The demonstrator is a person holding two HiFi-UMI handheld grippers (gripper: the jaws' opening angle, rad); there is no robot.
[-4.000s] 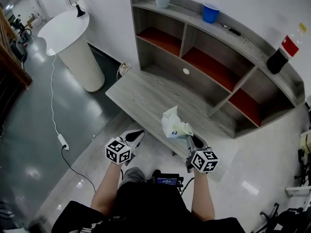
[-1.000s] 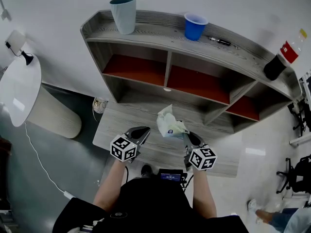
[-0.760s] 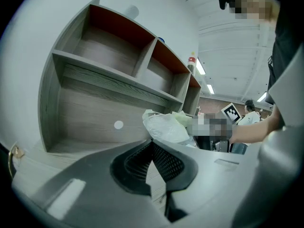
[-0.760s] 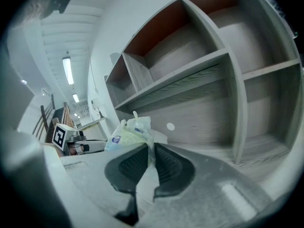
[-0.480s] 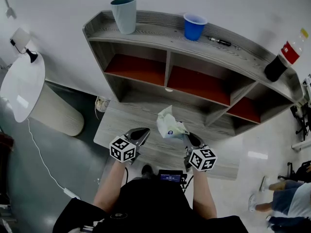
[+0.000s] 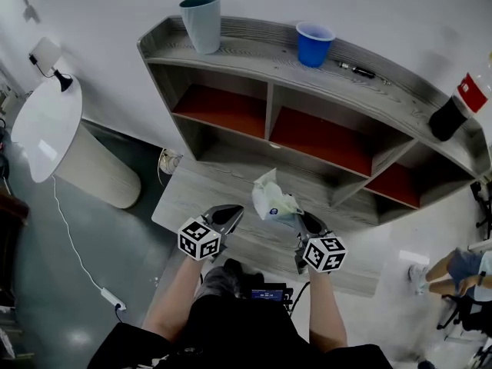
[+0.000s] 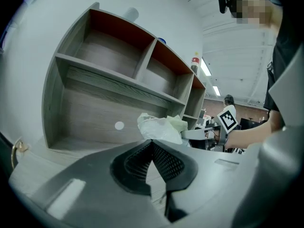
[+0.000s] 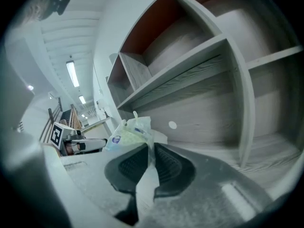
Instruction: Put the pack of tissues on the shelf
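Note:
The pack of tissues (image 6: 274, 199), a crumpled white and pale green plastic pack, hangs in the air over the low wooden ledge in front of the shelf (image 6: 369, 89). My right gripper (image 6: 300, 216) is shut on the pack's wrapper; the plastic (image 8: 148, 141) runs between its dark pads. From the left gripper view the pack (image 7: 159, 127) shows just beyond the tips. My left gripper (image 6: 233, 211) hovers to the left of the pack with its jaws shut and nothing in them. The shelf's compartments (image 8: 199, 80) stand empty ahead.
On the shelf's top stand a grey-blue cup (image 6: 201, 23), a blue cup (image 6: 314, 43), a black pen (image 6: 355, 69) and a dark cola bottle (image 6: 455, 108). A white round pedestal table (image 6: 69, 141) with a small lamp (image 6: 48, 60) is at left. A person's legs (image 6: 450, 271) show at right.
The head view has shifted slightly, so the shelf sits a bit further right and lower. Both grippers and the held pack keep about the same place. The person at the right edge has moved.

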